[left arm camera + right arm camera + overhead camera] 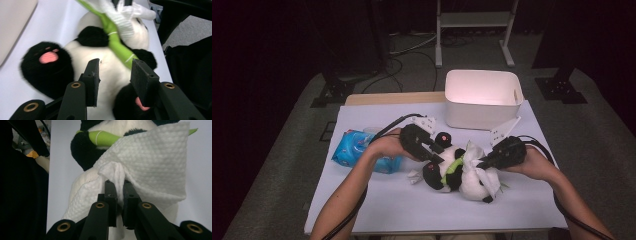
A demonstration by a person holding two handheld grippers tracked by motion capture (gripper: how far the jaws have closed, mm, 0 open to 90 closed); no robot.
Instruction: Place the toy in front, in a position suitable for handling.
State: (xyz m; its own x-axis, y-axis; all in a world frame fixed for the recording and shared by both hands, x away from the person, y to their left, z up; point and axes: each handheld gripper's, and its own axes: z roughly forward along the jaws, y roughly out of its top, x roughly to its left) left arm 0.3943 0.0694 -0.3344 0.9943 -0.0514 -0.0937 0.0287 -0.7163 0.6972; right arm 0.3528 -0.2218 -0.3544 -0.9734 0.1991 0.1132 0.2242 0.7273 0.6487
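Black jaws of the right hand-held gripper (117,182) rise from the bottom of the right gripper view, pinched nearly together on a bunched fold of a white wet wipe (150,160) draped over the plush panda (85,152). Thin, limp and probably damp, the wipe should slip free unless several layers stay gathered. In the left gripper view the left hand-held gripper (115,72) stands partly open, its jaws against the panda's white belly, pressing into rather than clamping the plush. Lying just below centre of the high view on the white bench (377,200), the panda looks light and squashy, so its firm torso is the best hold, not the green bamboo stalk (117,45).
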